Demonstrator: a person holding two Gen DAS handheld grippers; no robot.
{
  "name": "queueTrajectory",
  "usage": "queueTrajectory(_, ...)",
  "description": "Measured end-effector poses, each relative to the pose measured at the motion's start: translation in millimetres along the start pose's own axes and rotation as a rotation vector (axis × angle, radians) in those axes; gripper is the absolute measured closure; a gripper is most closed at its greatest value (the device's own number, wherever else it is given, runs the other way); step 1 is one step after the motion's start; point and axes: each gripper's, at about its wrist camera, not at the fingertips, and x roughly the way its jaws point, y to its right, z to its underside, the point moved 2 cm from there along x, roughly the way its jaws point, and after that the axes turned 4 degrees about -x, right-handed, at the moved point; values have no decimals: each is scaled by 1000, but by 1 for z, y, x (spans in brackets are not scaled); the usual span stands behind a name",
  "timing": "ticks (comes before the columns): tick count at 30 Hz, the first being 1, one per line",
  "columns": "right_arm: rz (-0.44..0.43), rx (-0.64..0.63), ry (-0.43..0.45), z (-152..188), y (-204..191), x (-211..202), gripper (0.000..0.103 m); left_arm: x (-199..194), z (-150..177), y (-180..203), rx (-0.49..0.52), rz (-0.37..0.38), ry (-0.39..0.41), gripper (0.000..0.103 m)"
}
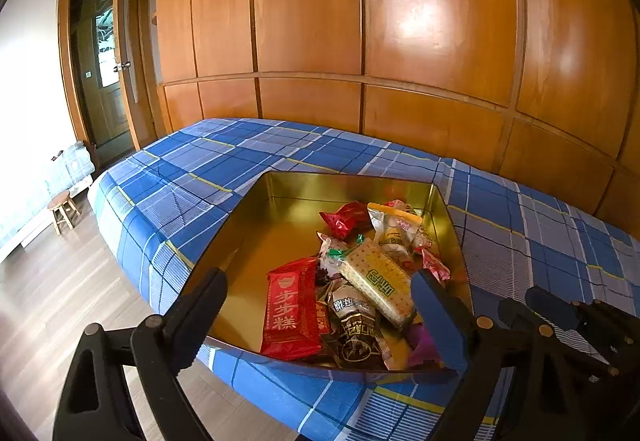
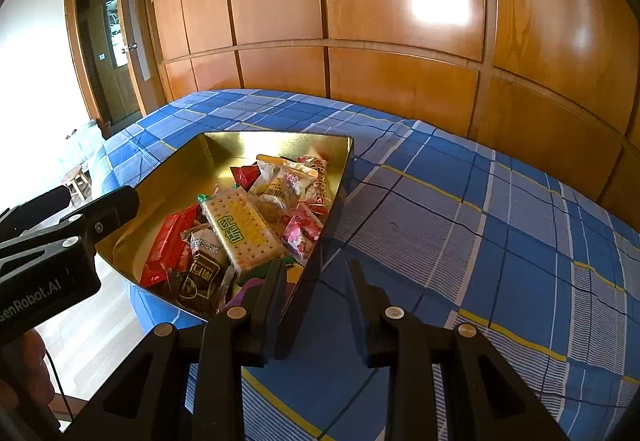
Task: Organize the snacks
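A gold tin (image 1: pixel 348 179) sits on the blue plaid bed (image 1: pixel 200 169) with its snacks piled at the right side. On top lies a cracker pack (image 1: pixel 380 285), beside a red pack (image 1: pixel 292 309) and a dark chocolate pack (image 1: pixel 356 329). My left gripper (image 1: pixel 320 311) is open wide over the tin's near edge, and its fingers touch no snack. My right gripper (image 2: pixel 318 281) hovers at the tin's (image 2: pixel 280 135) near right corner. Its jaws stand a little apart, and bedsheet shows between the outer finger and the tin's dark wall. It holds nothing.
Wooden wardrobe panels (image 1: pixel 400 21) rise right behind the bed. The bed's blue sheet (image 2: pixel 480 241) stretches away to the right of the tin. Left of the bed there is wood floor with a small stool (image 1: pixel 62 209), and beyond it a doorway (image 1: pixel 104 73).
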Motion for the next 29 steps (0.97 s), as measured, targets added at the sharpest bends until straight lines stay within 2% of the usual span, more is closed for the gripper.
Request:
queueTrajectory(24, 0, 0, -8, 4, -2, 2, 72, 0, 0, -4, 0, -6, 3, 5)
queueTrajectory(29, 3, 32, -3, 3, 12, 1, 72, -1, -2, -1, 7, 10, 18, 5)
